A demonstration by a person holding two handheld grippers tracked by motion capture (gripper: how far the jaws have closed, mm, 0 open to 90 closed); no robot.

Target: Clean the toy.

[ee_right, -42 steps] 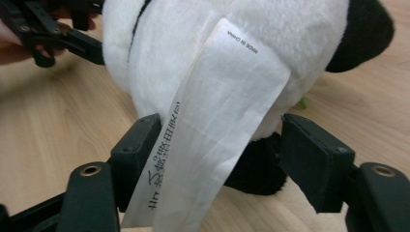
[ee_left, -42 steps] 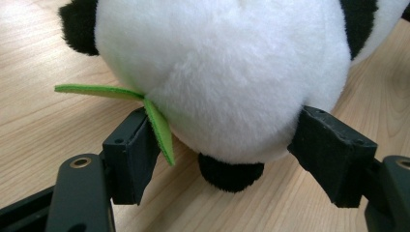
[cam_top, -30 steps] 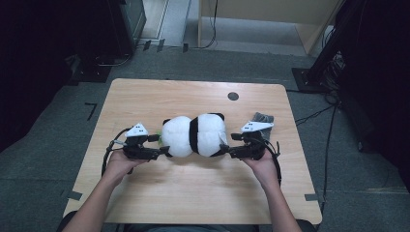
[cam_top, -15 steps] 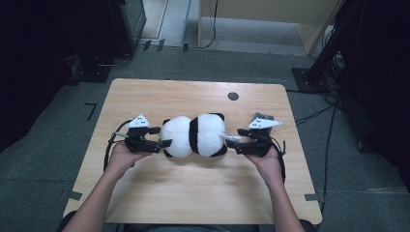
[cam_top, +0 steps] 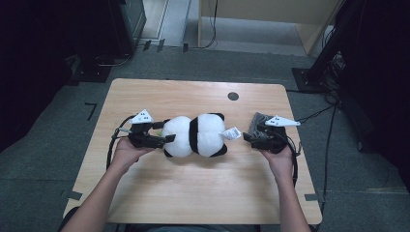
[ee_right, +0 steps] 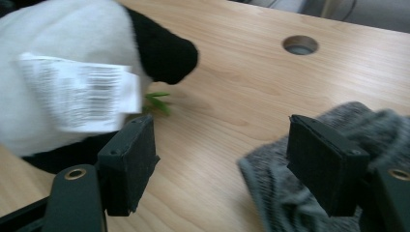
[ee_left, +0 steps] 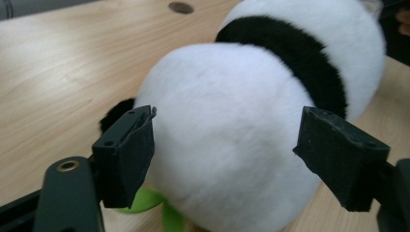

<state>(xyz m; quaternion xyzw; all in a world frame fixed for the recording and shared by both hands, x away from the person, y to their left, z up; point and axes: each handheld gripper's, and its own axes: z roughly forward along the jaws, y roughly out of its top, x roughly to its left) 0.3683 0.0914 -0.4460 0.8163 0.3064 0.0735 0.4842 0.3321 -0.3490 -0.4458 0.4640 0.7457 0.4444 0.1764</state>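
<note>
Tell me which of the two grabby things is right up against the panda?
The left gripper. Its open fingers sit on either side of the panda's white end. The right gripper sits apart, past the panda's paper tag, beside a grey cloth.

Bare table (cam_top: 193, 188) before panda (cam_top: 196, 135); sock (cam_top: 257, 122) right.
</note>
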